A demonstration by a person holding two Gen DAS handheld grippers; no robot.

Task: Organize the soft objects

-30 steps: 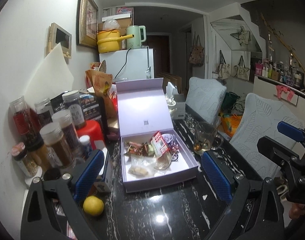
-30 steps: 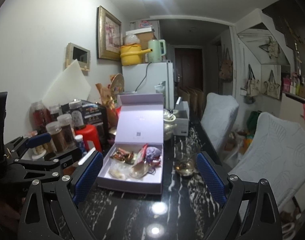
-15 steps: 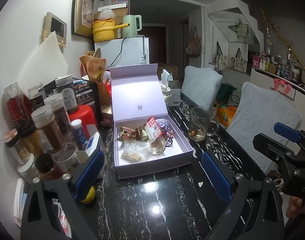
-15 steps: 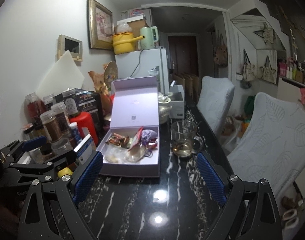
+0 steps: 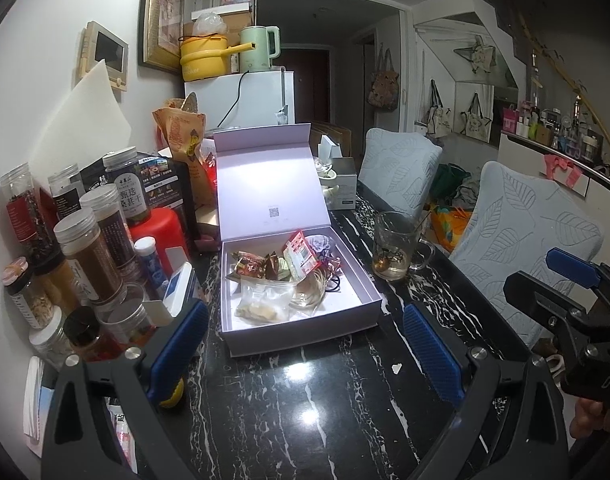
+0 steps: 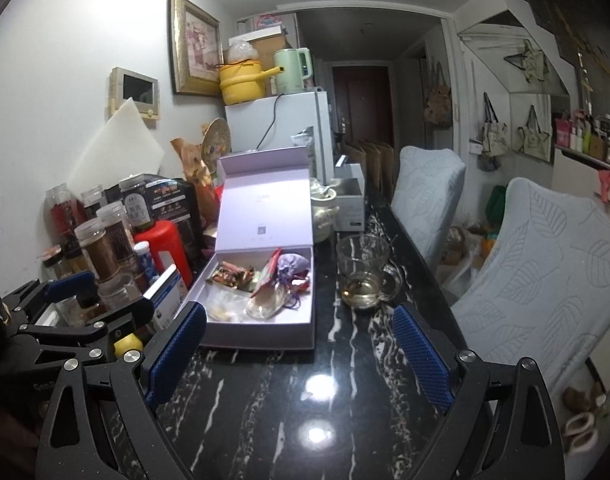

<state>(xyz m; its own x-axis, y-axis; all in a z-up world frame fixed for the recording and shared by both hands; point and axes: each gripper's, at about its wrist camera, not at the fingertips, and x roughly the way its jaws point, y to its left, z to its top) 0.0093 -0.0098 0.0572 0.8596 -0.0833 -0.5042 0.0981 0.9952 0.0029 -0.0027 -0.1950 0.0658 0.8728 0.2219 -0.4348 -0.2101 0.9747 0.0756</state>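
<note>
An open lilac box (image 5: 361,280) (image 6: 305,320) with its lid upright sits on the black marble table (image 5: 305,412) (image 6: 305,400). It holds several snack packets (image 5: 251,268), a clear bag (image 5: 261,302), a red sachet (image 5: 301,254) and a lilac pouch (image 6: 291,266). My left gripper (image 5: 305,344) is open and empty, held back from the box's front edge. My right gripper (image 6: 299,354) is open and empty, to the right of the left one, also short of the box.
Jars and bottles (image 5: 93,256) and a red container (image 5: 165,228) crowd the table's left side. A glass mug (image 5: 395,246) (image 6: 363,276) stands right of the box. A yellow ball (image 6: 128,343) lies by the left gripper. Two cushioned chairs (image 5: 525,240) line the right edge.
Both grippers have drawn back and risen from the box, so it appears smaller and farther. Both stay open and empty.
</note>
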